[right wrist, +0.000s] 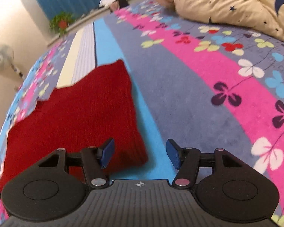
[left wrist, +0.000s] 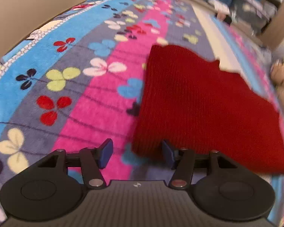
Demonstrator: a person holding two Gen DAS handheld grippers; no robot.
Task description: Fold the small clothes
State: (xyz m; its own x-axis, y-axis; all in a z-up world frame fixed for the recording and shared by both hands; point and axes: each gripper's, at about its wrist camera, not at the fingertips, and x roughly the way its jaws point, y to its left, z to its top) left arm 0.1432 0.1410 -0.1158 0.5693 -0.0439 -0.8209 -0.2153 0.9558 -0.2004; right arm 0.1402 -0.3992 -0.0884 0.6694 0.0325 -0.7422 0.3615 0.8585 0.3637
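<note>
A red knitted garment (left wrist: pixel 202 102) lies flat on the flowered bedspread (left wrist: pixel 75 75). My left gripper (left wrist: pixel 137 154) is open, low over the bed at the garment's near left corner; that corner lies between its blue pads. In the right wrist view the same garment (right wrist: pixel 81 117) lies to the left. My right gripper (right wrist: pixel 140 156) is open at the garment's near right corner, its left pad (right wrist: pixel 107 154) over the red knit and its right pad over the blue stripe. Neither gripper holds anything.
A cream quilt with dark stars (right wrist: pixel 227 5) is heaped at the far right of the bed. A fan (right wrist: pixel 1 56), a potted plant (right wrist: pixel 61 22) and blue curtains stand beyond the bed's far edge. The bedspread (right wrist: pixel 198 94) stretches wide to the right.
</note>
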